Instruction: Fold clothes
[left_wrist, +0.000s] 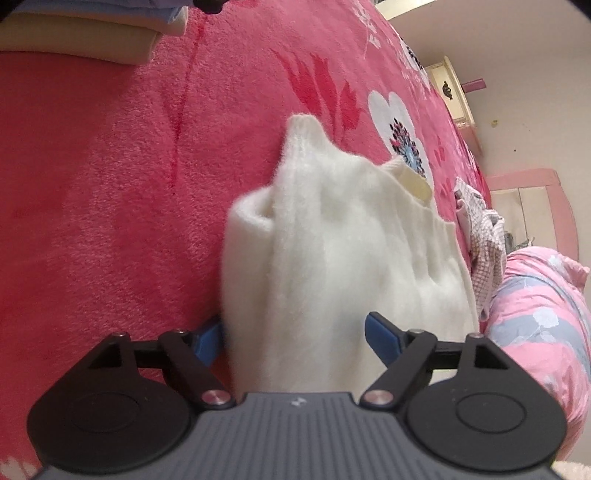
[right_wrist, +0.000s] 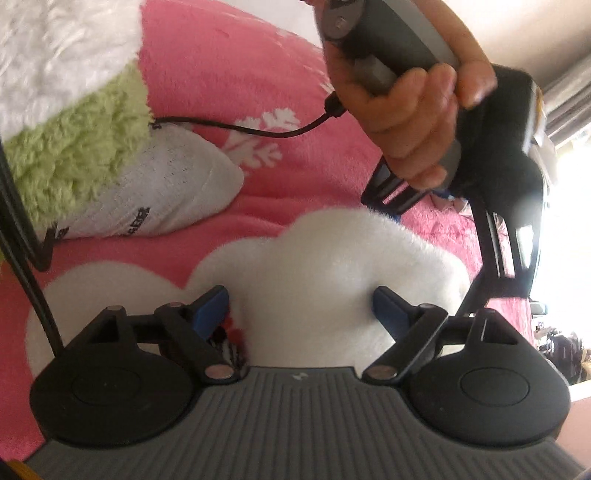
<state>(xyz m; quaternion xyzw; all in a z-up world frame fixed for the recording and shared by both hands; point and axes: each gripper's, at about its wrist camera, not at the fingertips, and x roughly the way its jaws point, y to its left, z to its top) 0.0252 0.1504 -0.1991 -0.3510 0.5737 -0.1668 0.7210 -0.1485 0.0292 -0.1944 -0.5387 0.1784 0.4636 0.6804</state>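
pink bed blanket (left_wrist: 110, 184); white sweater (left_wrist: 332, 240) between wide-open left tongs (left_wrist: 291, 332) and right tongs (right_wrist: 299, 308), neither gripping.

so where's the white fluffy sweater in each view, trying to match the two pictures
Left wrist: the white fluffy sweater fills the centre, running up from between the open left tongs, cuff pointing to the top.
Right wrist: it is a rounded mound at lower centre, between the open right tongs.
Shared landmark: the pink blanket with white flower prints lies under it in both views.
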